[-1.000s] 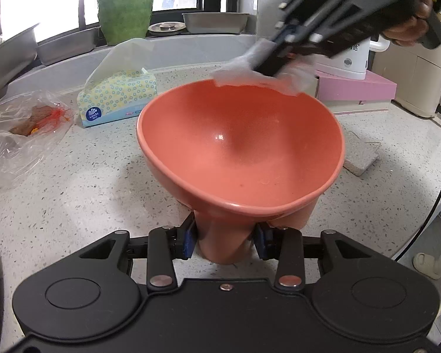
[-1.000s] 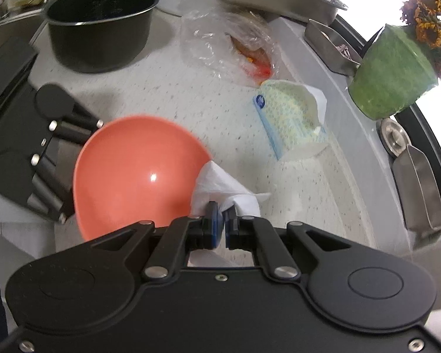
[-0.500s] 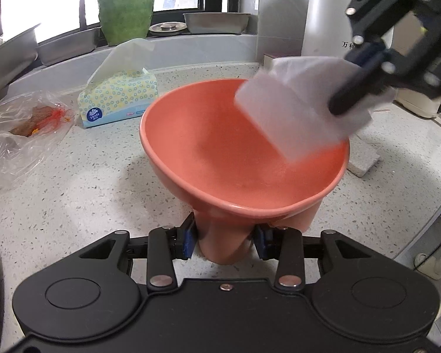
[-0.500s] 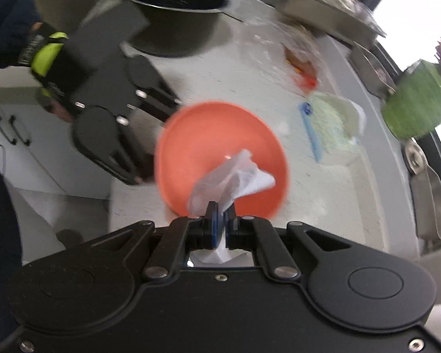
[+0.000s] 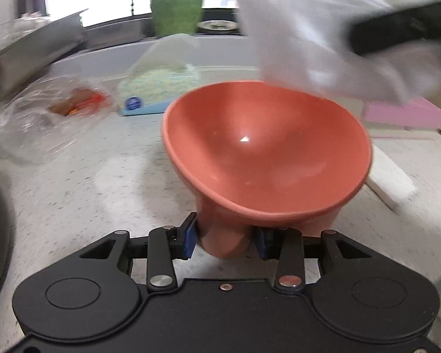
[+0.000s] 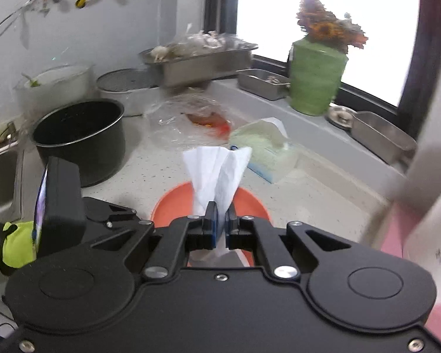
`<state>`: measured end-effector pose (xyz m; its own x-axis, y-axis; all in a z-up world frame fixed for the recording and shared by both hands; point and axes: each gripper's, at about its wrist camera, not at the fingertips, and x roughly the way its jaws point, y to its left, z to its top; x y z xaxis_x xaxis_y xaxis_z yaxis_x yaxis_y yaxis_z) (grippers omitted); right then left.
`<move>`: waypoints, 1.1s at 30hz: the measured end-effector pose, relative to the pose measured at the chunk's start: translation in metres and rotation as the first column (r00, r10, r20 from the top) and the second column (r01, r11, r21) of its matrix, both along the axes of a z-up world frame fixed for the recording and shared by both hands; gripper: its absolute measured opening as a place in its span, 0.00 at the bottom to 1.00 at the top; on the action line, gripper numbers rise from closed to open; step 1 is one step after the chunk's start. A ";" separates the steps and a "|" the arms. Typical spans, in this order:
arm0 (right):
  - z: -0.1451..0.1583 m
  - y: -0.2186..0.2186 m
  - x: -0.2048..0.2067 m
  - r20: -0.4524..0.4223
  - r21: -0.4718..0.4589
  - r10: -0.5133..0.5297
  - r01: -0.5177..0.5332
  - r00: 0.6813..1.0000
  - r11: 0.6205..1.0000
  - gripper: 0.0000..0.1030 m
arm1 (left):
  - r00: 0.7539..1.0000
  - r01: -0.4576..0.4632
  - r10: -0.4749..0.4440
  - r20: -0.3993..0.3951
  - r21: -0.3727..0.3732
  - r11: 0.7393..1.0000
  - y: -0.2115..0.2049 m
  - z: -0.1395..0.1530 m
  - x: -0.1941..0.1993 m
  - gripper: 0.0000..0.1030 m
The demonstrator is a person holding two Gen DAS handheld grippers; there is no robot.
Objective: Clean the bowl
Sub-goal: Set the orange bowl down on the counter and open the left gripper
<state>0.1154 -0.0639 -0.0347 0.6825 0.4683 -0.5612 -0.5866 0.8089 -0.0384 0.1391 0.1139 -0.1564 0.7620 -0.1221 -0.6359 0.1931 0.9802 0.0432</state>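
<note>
- One bowl [image 5: 267,147], orange-red, is held by its foot between the blue pads [image 5: 189,239] of the left gripper [image 5: 225,239], which is clamped on it; the bowl is tilted, its opening turned up and away from the left wrist camera.
- The bowl is above the speckled counter [image 5: 73,200], in the near part of it; its inside looks smooth, with one small bright reflection.
- In the right wrist view the bowl [image 6: 176,203] is just below and behind the right gripper [image 6: 219,225], and most of it is hidden.
- The right gripper is closed on a white tissue [image 6: 217,173], which stands up from the pads like a fan.
- In the left wrist view the tissue [image 5: 317,44] is above the far right rim of the bowl; it is blurred, and I cannot tell if it touches the rim.
- A gloved hand [image 6: 11,244] holds the left gripper.
- Further on the counter lie a tissue pack [image 6: 261,150] and a plastic bag [image 6: 197,117]; a black pot [image 6: 79,138] stands to the left.
- A green vase [image 6: 316,79] with dry flowers stands on the sill, between steel trays [image 6: 382,138].
</note>
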 end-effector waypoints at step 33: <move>-0.081 -0.037 0.090 -0.027 -0.044 -0.253 0.252 0.967 0.967 0.84 | 0.971 -0.230 0.226 0.073 0.042 0.972 -0.044 0.099 -0.058 0.79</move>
